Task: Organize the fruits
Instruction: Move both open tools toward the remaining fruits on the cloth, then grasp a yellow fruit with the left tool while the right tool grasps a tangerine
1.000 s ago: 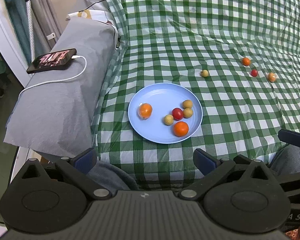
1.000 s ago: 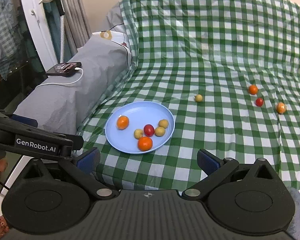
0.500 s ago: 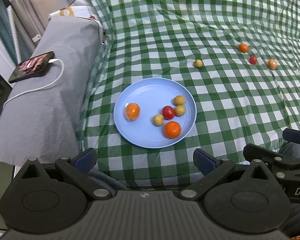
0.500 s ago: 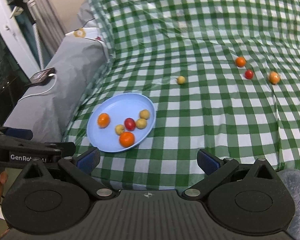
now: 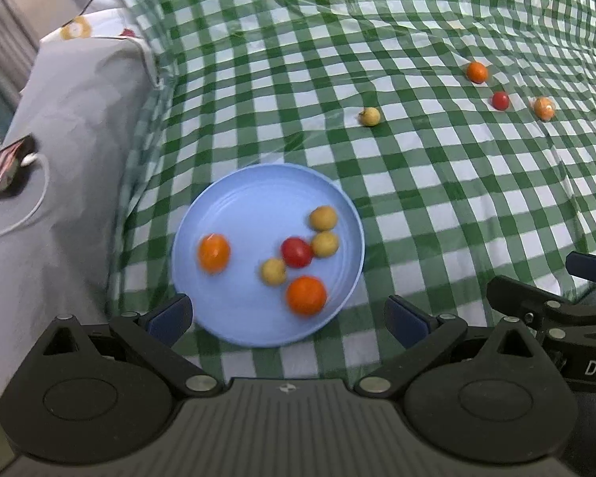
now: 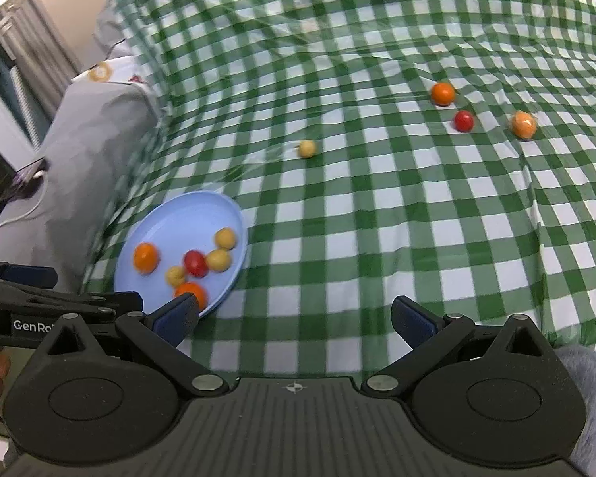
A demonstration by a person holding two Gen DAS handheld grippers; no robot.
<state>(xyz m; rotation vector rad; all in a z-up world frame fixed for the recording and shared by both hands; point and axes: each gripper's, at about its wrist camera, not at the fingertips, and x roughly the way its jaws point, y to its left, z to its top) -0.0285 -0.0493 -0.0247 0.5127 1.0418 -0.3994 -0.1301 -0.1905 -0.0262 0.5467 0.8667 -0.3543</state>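
Observation:
A light blue plate lies on the green checked cloth and holds several small fruits: two orange, one red, three yellow. Farther off on the cloth lie a yellow fruit, an orange fruit, a red fruit and a wrapped orange fruit. My left gripper is open and empty just short of the plate's near rim. My right gripper is open and empty, right of the plate.
A grey cushion borders the cloth on the left, with a phone and its white cable on it. The right gripper's body shows at the lower right of the left wrist view. The cloth rises at the back.
Both grippers have moved forward and down toward the cloth, so the plate and loose fruits look larger. The phone has slid to the left edge. No fruit has moved.

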